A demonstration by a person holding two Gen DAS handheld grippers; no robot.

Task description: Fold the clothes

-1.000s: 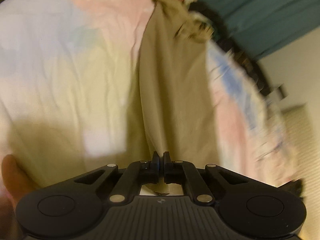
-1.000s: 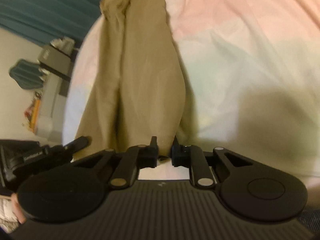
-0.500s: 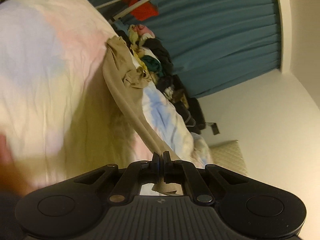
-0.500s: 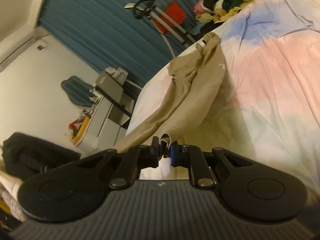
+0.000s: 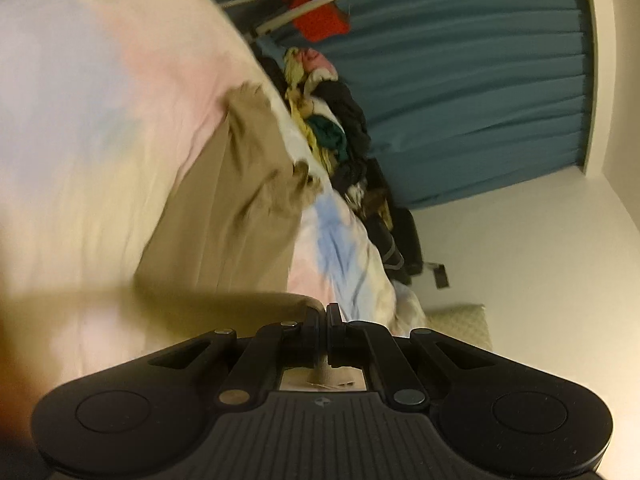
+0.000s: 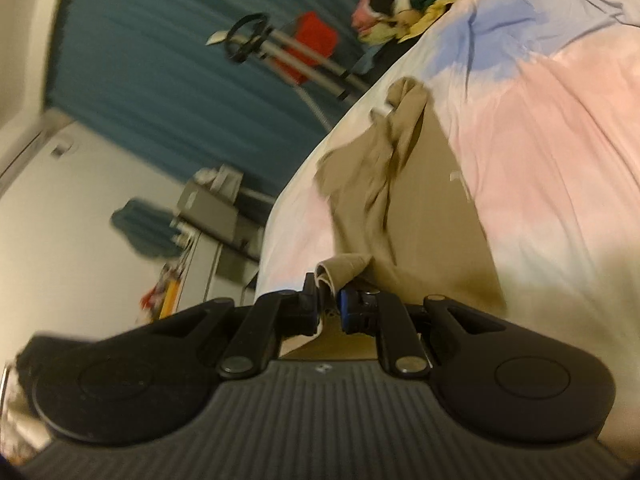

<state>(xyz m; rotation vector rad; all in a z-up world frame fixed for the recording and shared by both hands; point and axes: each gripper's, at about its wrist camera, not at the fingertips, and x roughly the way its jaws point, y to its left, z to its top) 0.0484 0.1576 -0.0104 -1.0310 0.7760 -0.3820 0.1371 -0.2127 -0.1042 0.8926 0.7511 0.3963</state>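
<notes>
On the pastel bedsheet [image 5: 100, 128] the khaki trousers [image 5: 236, 216] are laid lengthwise, with the bunched far end resting well short of the pile of unfolded clothes [image 5: 336, 140] at the sheet's far edge. The near end is raised off the sheet, held at two separate points so that the width is kept spread. The left gripper [image 5: 324, 314] is clamped tight on one corner of cloth, and the right gripper [image 6: 329, 290] is clenched on a rolled hem of the trousers [image 6: 420, 216]. Judged from this hold, the near end is meant to be carried over toward the far end for a fold; an uneven pull could skew it.
</notes>
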